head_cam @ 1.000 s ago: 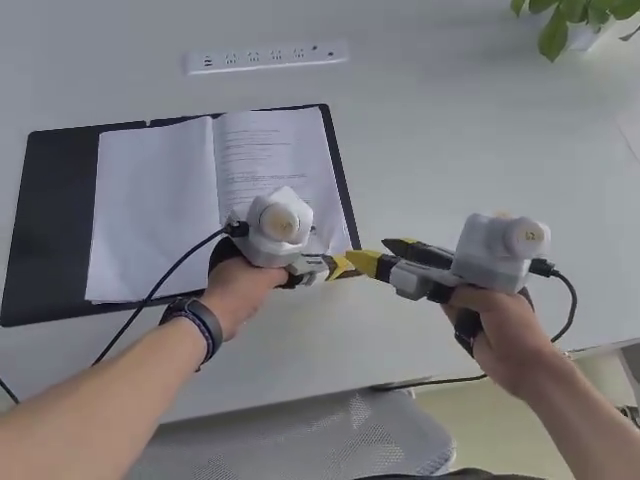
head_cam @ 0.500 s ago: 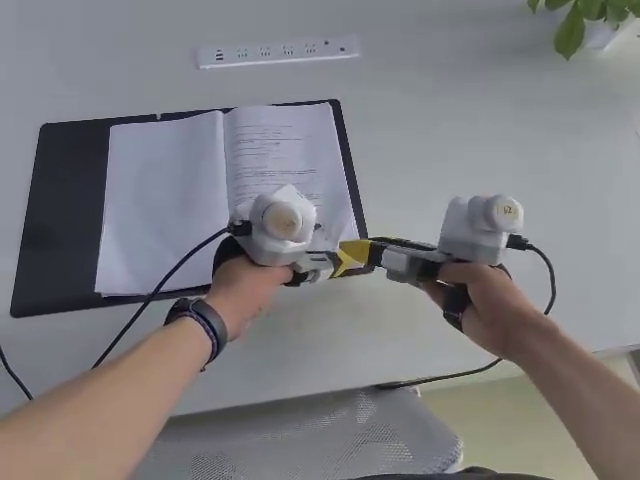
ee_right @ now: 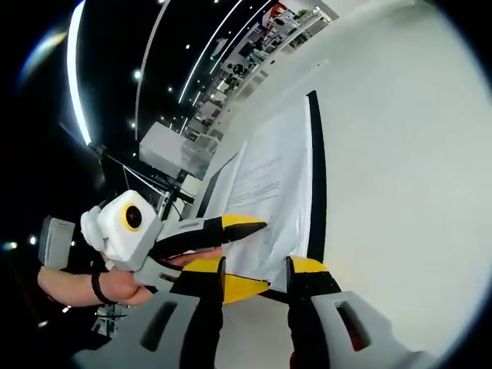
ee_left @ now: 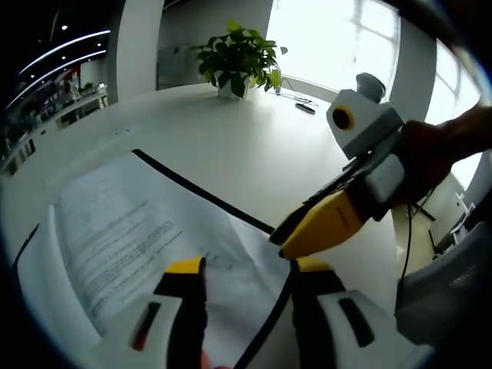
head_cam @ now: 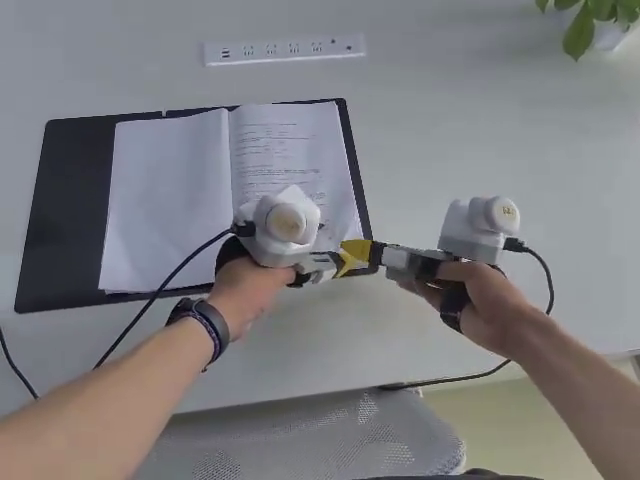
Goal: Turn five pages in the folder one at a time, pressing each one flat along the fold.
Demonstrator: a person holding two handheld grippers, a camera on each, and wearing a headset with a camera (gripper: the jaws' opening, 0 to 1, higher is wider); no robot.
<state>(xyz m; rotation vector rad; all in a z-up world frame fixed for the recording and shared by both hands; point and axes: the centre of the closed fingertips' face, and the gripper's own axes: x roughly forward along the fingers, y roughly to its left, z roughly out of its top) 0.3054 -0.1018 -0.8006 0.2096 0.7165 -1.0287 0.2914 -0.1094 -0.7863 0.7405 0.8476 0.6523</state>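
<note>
A black folder point(head_cam: 70, 200) lies open on the white table, with a blank white page point(head_cam: 165, 200) on the left and a printed page point(head_cam: 290, 160) on the right. My left gripper point(head_cam: 335, 265) hovers at the folder's lower right corner, pointing right. It is open, and the printed page's corner point(ee_left: 238, 254) lies between its jaws point(ee_left: 246, 273). The right gripper point(head_cam: 375, 255) points left and meets it tip to tip. It is open point(ee_right: 257, 269), with one yellow jaw of the left gripper point(ee_right: 264, 257) between its fingers. I cannot tell whether either touches the paper.
A white power strip point(head_cam: 285, 48) lies behind the folder. A potted plant point(head_cam: 590, 20) stands at the far right corner. Cables point(head_cam: 160, 300) trail off both grippers toward the table's near edge, and a mesh chair point(head_cam: 300, 440) sits below it.
The right gripper has moved left until its tips meet the left gripper's at the folder's corner. The left gripper has hardly moved, and the pages lie as before.
</note>
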